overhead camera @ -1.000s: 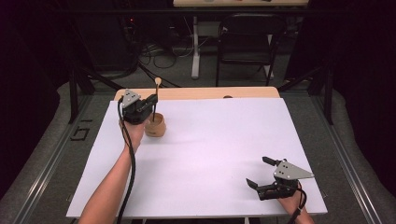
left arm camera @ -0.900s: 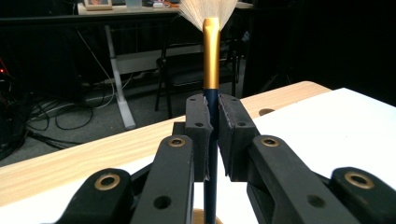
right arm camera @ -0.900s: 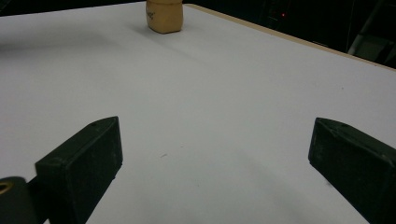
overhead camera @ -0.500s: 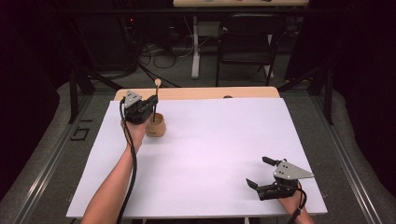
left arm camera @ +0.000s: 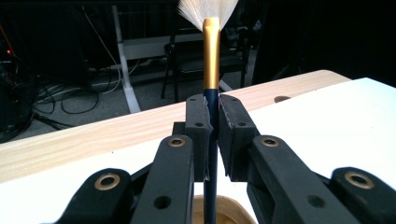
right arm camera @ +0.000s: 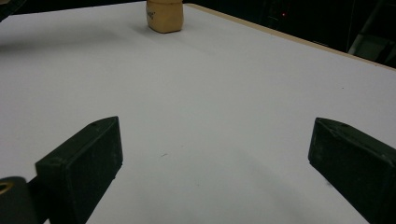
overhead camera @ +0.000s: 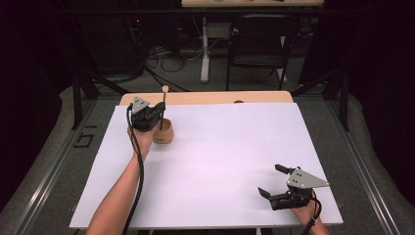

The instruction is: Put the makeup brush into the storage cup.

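L gripper (left arm camera: 212, 135) clamped on brush (left arm camera: 211, 60) handle, brush upright, bristles up, lower end inside wooden cup (overhead camera: 163, 131) at far-left of white table (overhead camera: 220, 161). R gripper (right arm camera: 215, 163) jaws spread wide, nothing btwn, resting near-right corner, well apart from cup.

white table (overhead camera: 220, 161), wooden edge (overhead camera: 254, 97), black chair (overhead camera: 259, 44), floor cables (overhead camera: 166, 54)
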`<state>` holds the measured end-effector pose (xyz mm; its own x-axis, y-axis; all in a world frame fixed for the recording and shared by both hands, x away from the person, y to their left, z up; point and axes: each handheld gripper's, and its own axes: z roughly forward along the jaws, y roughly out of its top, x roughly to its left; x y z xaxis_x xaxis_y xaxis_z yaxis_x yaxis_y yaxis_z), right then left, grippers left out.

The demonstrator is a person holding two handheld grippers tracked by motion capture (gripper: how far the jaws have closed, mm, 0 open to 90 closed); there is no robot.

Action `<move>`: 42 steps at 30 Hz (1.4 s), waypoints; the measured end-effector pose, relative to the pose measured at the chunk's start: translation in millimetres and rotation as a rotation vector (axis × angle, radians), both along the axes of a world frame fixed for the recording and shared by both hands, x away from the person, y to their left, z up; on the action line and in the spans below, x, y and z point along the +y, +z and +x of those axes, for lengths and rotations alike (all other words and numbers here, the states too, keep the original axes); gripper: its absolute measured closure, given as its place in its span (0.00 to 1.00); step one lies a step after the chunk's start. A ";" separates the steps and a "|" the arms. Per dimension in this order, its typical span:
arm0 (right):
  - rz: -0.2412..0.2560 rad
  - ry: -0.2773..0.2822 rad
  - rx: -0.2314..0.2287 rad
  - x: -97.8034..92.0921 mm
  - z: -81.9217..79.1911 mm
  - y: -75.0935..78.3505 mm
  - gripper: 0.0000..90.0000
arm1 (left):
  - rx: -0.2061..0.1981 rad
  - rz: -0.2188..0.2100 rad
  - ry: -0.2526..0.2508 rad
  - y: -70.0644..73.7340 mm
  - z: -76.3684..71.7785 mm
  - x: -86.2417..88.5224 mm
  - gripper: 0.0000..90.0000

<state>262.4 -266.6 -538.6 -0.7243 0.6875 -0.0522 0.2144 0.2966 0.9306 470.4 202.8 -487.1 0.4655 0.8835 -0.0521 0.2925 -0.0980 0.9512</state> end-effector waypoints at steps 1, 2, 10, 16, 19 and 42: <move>0.001 0.000 0.000 0.0 0.0 0.0 0.03 | 0.004 -0.001 0.002 -0.8 0.2 -0.1 0.92; 0.000 0.000 0.000 -0.1 0.0 0.0 0.03 | 0.005 -0.001 0.001 -1.8 0.5 -0.1 0.92; 0.006 0.000 -0.009 0.2 0.5 -0.5 0.03 | 0.023 0.000 0.002 -5.5 1.6 -0.5 0.92; 0.007 -0.001 -0.009 0.3 0.3 -0.3 0.03 | 0.033 0.005 0.007 -7.1 2.3 -0.9 0.92; 0.006 -0.001 -0.010 0.2 0.3 -0.3 0.03 | 0.040 0.001 0.008 -8.6 3.0 -0.5 0.92; 0.014 0.001 -0.008 0.1 1.3 -0.8 0.03 | 0.101 0.043 -0.062 1.4 -8.0 2.7 0.08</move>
